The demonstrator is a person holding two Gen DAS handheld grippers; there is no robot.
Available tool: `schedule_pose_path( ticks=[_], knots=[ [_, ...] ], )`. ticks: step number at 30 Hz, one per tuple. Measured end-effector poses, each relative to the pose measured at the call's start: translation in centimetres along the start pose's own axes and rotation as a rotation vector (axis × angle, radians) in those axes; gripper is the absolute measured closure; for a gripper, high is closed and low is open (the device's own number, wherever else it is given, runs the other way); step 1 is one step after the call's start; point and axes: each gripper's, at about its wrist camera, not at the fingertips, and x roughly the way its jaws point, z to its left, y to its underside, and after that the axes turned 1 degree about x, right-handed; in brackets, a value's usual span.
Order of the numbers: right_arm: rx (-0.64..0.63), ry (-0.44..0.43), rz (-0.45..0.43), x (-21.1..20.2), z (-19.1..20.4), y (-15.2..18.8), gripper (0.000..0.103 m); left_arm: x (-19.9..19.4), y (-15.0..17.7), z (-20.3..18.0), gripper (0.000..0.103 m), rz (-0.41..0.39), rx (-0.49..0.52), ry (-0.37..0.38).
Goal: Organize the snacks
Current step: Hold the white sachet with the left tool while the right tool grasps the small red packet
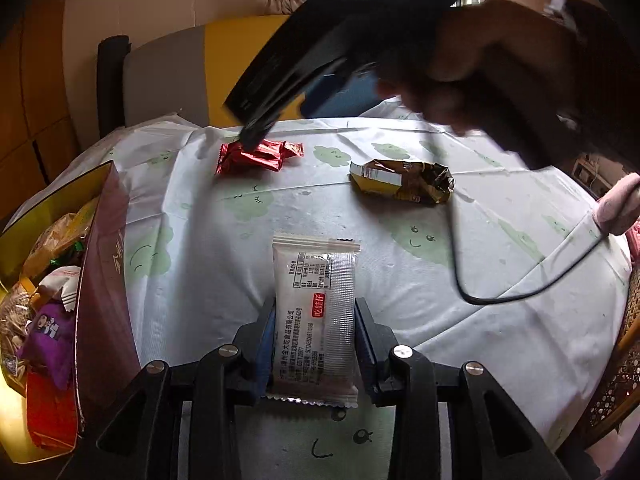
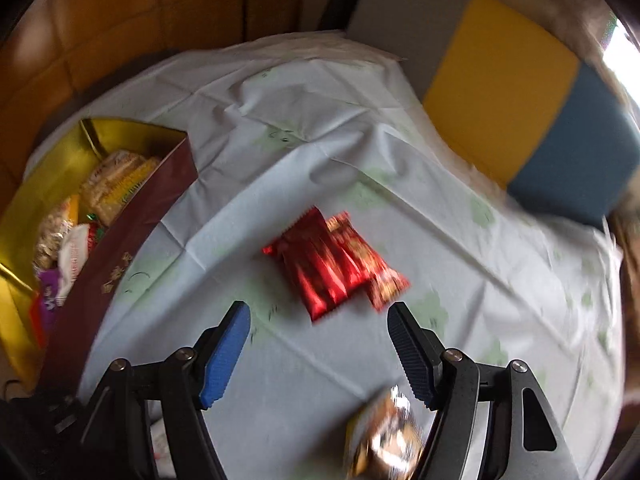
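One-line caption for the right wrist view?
Open right hand-held gripper hovers over red snack packets on the tablecloth, snack-filled box at left.

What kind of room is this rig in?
Likely a home dining or living area: a table under a cloud-print tablecloth, a colour-block upholstered chair beside it, wood panelling behind, and a gift box of snacks.

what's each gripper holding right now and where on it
Left gripper pinches the white snack packet by its long side edges. Right gripper holds nothing.
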Motion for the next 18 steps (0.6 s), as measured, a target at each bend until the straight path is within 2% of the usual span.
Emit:
schedule_pose_path(
  ticks=[6,7,9,13,18],
  knots=[
    [-0.133,0.077,0.056,4.5,1.6,-2.4,0.034,-0.1,0.1,0.2,0.067,-0.012,-0.011,0.012],
    [-0.141,0.078,0.080,5.3,1.7,-2.4,0.052,-0.1,0.1,0.2,0.067,-0.013,-0.011,0.012],
    [-0.143,0.084,0.056,5.0,1.9,-2.5,0.065,-0.1,0.1,0.2,0.067,-0.015,-0.011,0.011],
    [-0.095,0.034,0.071,3.6,2.0,-1.5,0.067,-0.1,0.2,0.1,0.067,-0.019,-0.012,0.011],
    [-0.021,-0.065,0.135,0.2,1.9,2.4,0.067,0.0,0.2,0.2,0.067,-0.021,-0.014,0.010]
  ],
)
